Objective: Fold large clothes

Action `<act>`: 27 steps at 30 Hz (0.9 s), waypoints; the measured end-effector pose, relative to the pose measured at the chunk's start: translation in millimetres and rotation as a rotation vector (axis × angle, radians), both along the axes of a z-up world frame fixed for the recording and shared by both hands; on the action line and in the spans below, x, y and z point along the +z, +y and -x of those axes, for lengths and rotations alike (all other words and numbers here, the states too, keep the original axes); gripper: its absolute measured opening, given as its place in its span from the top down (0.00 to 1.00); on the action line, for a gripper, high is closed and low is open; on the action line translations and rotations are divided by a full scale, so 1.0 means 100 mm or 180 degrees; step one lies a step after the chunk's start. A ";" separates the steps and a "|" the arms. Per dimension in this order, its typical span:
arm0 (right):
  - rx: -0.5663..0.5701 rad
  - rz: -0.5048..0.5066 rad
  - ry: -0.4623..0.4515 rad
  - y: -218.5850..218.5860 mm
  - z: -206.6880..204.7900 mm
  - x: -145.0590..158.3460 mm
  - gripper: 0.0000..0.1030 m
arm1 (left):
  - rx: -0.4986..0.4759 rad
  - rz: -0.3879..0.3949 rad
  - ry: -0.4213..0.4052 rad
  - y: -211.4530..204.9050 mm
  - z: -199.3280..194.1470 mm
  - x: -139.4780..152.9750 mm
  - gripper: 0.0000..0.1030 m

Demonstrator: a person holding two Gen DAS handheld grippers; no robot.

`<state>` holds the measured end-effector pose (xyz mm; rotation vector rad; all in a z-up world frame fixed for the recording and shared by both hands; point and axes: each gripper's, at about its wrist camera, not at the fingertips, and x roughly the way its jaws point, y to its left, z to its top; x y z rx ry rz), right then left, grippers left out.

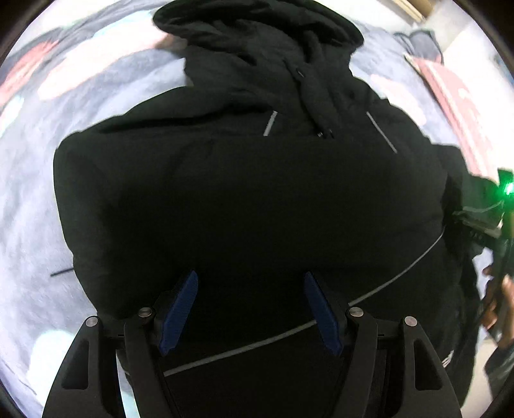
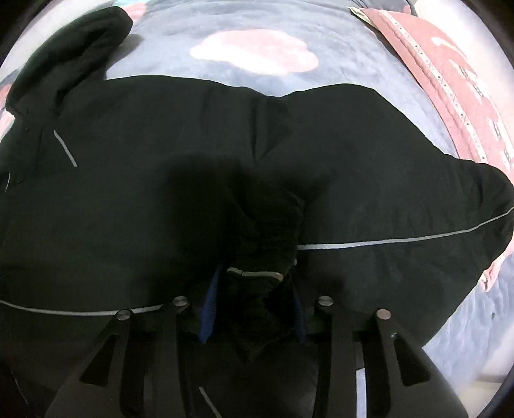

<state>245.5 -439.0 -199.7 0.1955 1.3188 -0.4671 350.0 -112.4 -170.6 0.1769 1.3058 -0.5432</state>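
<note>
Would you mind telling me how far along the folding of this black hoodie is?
Done: the black hoodie lies spread on the blue blanket, one sleeve apparently folded across its front. In hand: the right gripper is clamped on a ribbed cuff, while the left gripper hovers open above the body. Left: the hood is flat at the top, and the body looks unfolded.

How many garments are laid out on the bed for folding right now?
1: a black hoodie spread over the blue blanket, hood at the far end. The right tool pinches a bunched part of it. More clothes may lie outside both views.
</note>
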 end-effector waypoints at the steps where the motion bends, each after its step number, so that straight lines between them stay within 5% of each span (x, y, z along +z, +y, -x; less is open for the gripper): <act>1: 0.0025 -0.0022 0.0002 0.00 0.00 0.04 0.59 | -0.0027 -0.0028 -0.0008 0.00 0.01 0.02 0.32; 4: 0.0032 -0.0151 -0.0108 -0.04 0.12 0.29 0.56 | -0.0011 0.0061 0.0050 0.05 0.04 0.17 0.32; 8: 0.0147 -0.0235 -0.0638 0.12 0.33 0.86 0.22 | 0.0013 0.0338 0.0035 0.11 0.15 0.48 0.32; 12: 0.0445 -0.0370 -0.0623 0.40 0.29 0.81 0.27 | -0.0049 0.0317 0.0065 -0.06 0.27 0.46 0.32; 16: 0.0597 -0.0184 -0.0050 0.56 0.18 0.17 0.33 | 0.0042 -0.0099 0.0157 -0.25 0.27 0.06 0.32; 18: 0.0589 -0.0268 -0.0034 0.56 0.19 0.02 0.33 | 0.0161 -0.0108 0.0153 -0.23 0.23 -0.01 0.32; 24: 0.0617 -0.0416 0.0004 0.50 0.20 0.20 0.37 | 0.0204 -0.0140 0.0199 -0.31 0.32 0.34 0.32; 27: 0.0487 -0.0721 -0.0382 0.31 0.45 0.64 0.38 | 0.0170 -0.0028 0.0117 -0.33 0.51 0.65 0.32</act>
